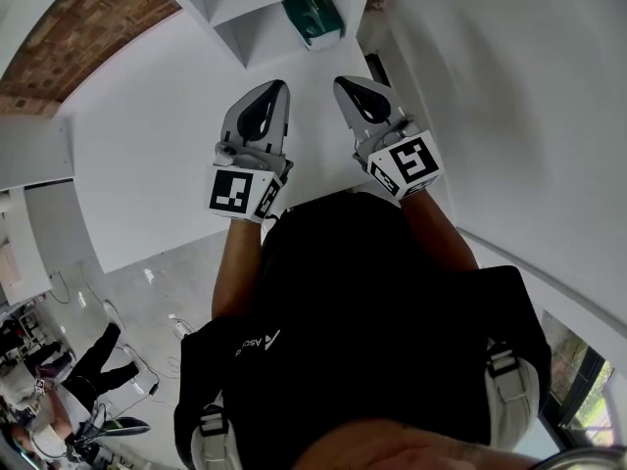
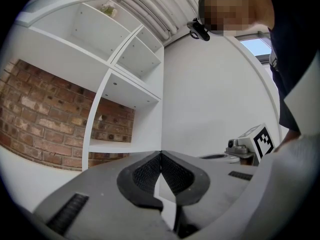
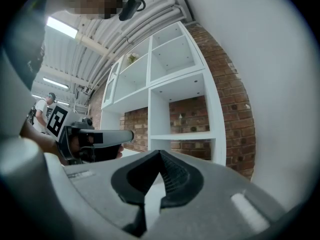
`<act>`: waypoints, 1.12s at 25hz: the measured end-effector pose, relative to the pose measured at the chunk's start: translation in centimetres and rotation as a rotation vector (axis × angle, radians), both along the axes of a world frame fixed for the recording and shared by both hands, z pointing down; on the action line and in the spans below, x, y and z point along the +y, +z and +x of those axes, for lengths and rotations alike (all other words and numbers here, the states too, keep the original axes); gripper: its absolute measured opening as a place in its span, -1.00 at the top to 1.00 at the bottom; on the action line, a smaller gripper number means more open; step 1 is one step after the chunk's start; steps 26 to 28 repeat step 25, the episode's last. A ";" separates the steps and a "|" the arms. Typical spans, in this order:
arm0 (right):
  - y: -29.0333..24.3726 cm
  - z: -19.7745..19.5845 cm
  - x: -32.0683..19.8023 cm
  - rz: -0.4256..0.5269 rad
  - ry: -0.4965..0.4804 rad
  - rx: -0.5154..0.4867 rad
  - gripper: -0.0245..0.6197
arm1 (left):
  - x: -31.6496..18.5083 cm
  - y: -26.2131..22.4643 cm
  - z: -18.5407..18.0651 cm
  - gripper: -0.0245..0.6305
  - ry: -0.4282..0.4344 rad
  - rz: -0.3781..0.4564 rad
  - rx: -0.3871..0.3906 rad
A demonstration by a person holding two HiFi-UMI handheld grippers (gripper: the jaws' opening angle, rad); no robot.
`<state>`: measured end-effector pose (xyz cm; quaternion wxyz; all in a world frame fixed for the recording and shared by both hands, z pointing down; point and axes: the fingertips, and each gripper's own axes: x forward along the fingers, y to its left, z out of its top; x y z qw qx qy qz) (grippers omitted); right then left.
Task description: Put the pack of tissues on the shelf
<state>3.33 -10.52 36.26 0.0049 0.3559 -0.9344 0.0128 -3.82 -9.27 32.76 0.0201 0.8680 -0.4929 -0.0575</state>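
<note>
**Green pack looks shelved, both claws empty**

Green and glossy, the pack of tissues lies inside a compartment of the white shelf, at the top centre of the head view. Judging by that, the placing seems done, with nothing left but to draw back. The left gripper and the right gripper sit lower in the frame, well apart from the pack. Each has its jaws pressed together with nothing between them. The pack's wrapper shows a paler patch; it is too small to read more.
</note>
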 end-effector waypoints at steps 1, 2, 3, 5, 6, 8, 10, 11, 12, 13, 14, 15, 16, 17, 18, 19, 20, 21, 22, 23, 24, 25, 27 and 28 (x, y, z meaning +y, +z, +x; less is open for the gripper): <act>0.0 0.1 0.0 -0.001 0.000 0.001 0.92 | 0.0 0.0 0.1 0.93 0.001 -0.001 -0.001; 0.1 0.2 0.1 -0.002 0.000 0.002 0.92 | 0.0 0.1 0.2 0.93 0.003 -0.002 -0.002; 0.2 0.2 0.1 -0.003 -0.001 0.004 0.92 | -0.1 0.1 0.3 0.93 0.005 -0.003 -0.002; 0.4 0.3 0.2 -0.006 -0.002 0.006 0.92 | -0.1 0.1 0.5 0.93 0.010 -0.006 -0.002; 0.5 0.3 0.2 -0.007 -0.002 0.008 0.92 | -0.2 0.2 0.6 0.93 0.013 -0.007 -0.003; 0.6 0.5 0.2 -0.010 -0.001 0.011 0.92 | -0.3 0.3 0.8 0.93 0.018 -0.010 -0.005; 0.7 0.6 0.2 -0.011 -0.001 0.012 0.92 | -0.3 0.4 1.0 0.93 0.021 -0.012 -0.006; 0.7 0.7 0.2 -0.011 0.000 0.012 0.92 | -0.4 0.4 1.0 0.93 0.022 -0.014 -0.006; 0.7 0.7 0.2 -0.011 0.000 0.012 0.92 | -0.4 0.4 1.1 0.93 0.023 -0.015 -0.006; 0.7 0.7 0.3 -0.011 0.001 0.012 0.92 | -0.4 0.4 1.1 0.93 0.025 -0.015 -0.007; 0.7 0.8 0.3 -0.011 0.001 0.013 0.92 | -0.4 0.4 1.2 0.93 0.026 -0.015 -0.007; 0.8 0.8 0.3 -0.012 0.001 0.013 0.92 | -0.4 0.4 1.2 0.93 0.026 -0.015 -0.007; 0.8 0.8 0.3 -0.012 0.001 0.014 0.92 | -0.4 0.5 1.2 0.93 0.026 -0.015 -0.007; 0.8 0.8 0.3 -0.012 0.000 0.014 0.92 | -0.4 0.5 1.2 0.93 0.026 -0.016 -0.007; 0.8 0.8 0.4 -0.012 0.000 0.013 0.92 | -0.4 0.5 1.2 0.93 0.025 -0.017 -0.007; 0.9 0.8 0.4 -0.013 0.000 0.013 0.92 | -0.3 0.6 1.2 0.93 0.025 -0.018 -0.007; 0.9 0.8 0.5 -0.013 0.000 0.012 0.92 | -0.3 0.6 1.2 0.93 0.025 -0.017 -0.008; 0.9 0.9 0.5 -0.014 -0.001 0.011 0.92 | -0.2 0.6 1.2 0.93 0.026 -0.016 -0.010; 1.0 0.9 0.6 -0.014 -0.001 0.011 0.92 | -0.2 0.6 1.3 0.93 0.026 -0.014 -0.010; 1.0 0.9 0.6 -0.014 -0.001 0.011 0.92 | -0.2 0.6 1.3 0.93 0.025 -0.013 -0.009; 1.0 1.0 0.6 -0.015 -0.001 0.012 0.92 | -0.2 0.6 1.3 0.93 0.025 -0.012 -0.009; 1.1 1.0 0.6 -0.016 -0.001 0.012 0.92 | -0.2 0.6 1.3 0.93 0.025 -0.012 -0.008; 1.1 1.0 0.6 -0.016 -0.001 0.012 0.92 | -0.2 0.6 1.3 0.93 0.025 -0.012 -0.008; 1.1 1.0 0.6 -0.016 -0.001 0.012 0.92 | -0.2 0.6 1.3 0.93 0.025 -0.012 -0.008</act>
